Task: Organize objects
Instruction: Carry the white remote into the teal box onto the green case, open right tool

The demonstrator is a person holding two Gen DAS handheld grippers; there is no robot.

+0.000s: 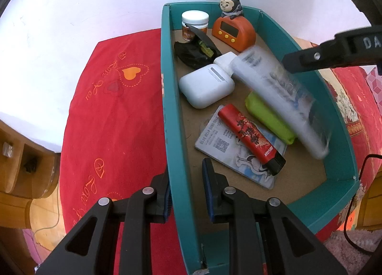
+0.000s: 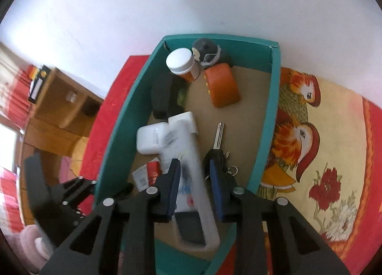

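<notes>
Inside the teal box, which stands on a red cloth with heart patterns, many small things lie together. The left tongs are closed on the near part of the box's left wall, one finger outside and one inside. The right tongs are clamped on a white tube, which looks blurred in both views. This tube slants across the middle of the box. Its square cap is just beside a white earbud case, and its body passes over a green object. Near the left tongs a red lighter lies on a printed card. At the far end stand a jar with a white lid and an orange timer with a small dark figure on top. A black object lies in front of the jar. From the right wrist view, a bunch of keys lies just beside the tube, toward the right wall.
</notes>
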